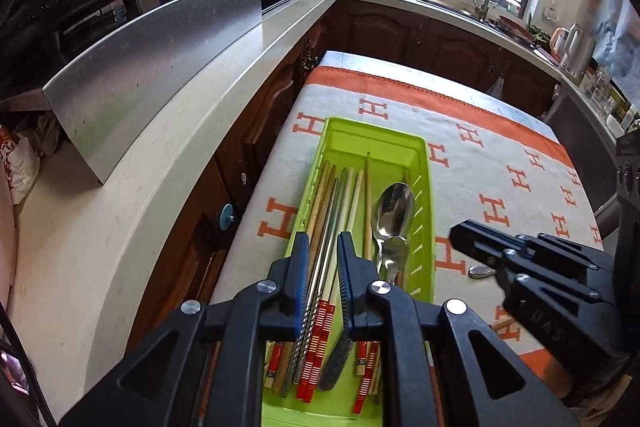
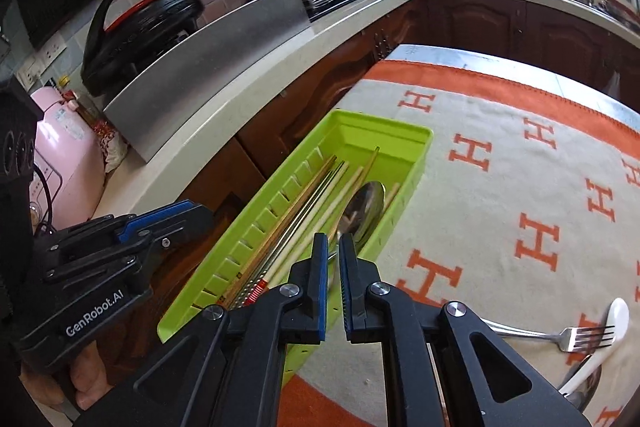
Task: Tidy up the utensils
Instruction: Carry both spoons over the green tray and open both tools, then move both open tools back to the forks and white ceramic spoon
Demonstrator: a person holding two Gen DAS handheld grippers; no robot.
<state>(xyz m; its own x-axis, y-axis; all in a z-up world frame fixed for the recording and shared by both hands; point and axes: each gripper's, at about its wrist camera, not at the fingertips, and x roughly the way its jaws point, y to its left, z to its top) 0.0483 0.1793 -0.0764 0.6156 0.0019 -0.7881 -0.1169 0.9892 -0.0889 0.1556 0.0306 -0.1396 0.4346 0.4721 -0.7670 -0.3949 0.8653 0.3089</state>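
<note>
Quick look at where we are. The green tray point(image 1: 424, 147) sits mid-frame in both views on the H-print cloth point(image 2: 500, 187), and it already has a bundle of chopsticks point(image 1: 328, 203) on its left side and a big metal spoon point(image 1: 394, 207) on its right.

What's left for us sits in the lower right of the right wrist view: 1 fork point(image 2: 560, 335) with its tines lying across a white spoon point(image 2: 608, 327), and maybe another metal piece under them, hard to tell.

The left gripper point(image 1: 323, 239) hangs over the chopsticks with its tongs slightly apart, clamped on nothing. The right gripper point(image 2: 332, 239) has its tongs nearly together and is empty too.

Handling guess: the fork is light, stiff and slick, so we'd pinch it mid-handle across the flat, not at the tines. It goes first since it's on top. The white spoon could be ceramic or plastic, so we'd treat it as breakable and take its handle gently.
</note>
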